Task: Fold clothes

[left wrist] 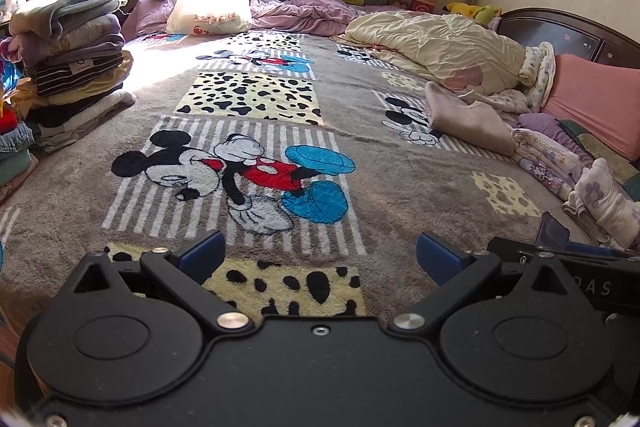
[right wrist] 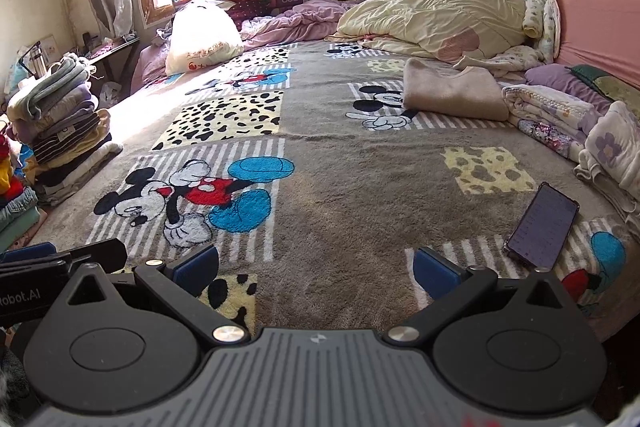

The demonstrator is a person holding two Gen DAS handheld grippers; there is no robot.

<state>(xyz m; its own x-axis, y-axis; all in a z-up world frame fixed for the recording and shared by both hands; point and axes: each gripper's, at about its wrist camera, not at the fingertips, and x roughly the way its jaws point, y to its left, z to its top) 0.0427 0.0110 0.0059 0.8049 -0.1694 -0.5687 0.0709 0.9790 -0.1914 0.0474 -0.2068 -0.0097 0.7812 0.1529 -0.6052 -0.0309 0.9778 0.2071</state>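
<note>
Progress, judged from the layout: a tall stack of folded clothes stands at the left edge of the bed, and a beige sweater lies folded flat on the right side, near the cream quilt. More folded pieces, floral and pale, sit along the right edge. The middle of the cartoon-mouse blanket is bare, so no garment is laid out for folding at present. What is left I cannot tell; a heap of loose coloured items shows at the far left, partly cut off, and may be the unfolded supply.

Left gripper: jaws wide apart, nothing between them, blue pads hanging over the blanket without visible contact. Right gripper: likewise spread wide and empty, low over the blanket. A phone lies screen-up just beside its right finger, apart from it.

Likely between garments; next pick probably comes from the left heap.
</note>
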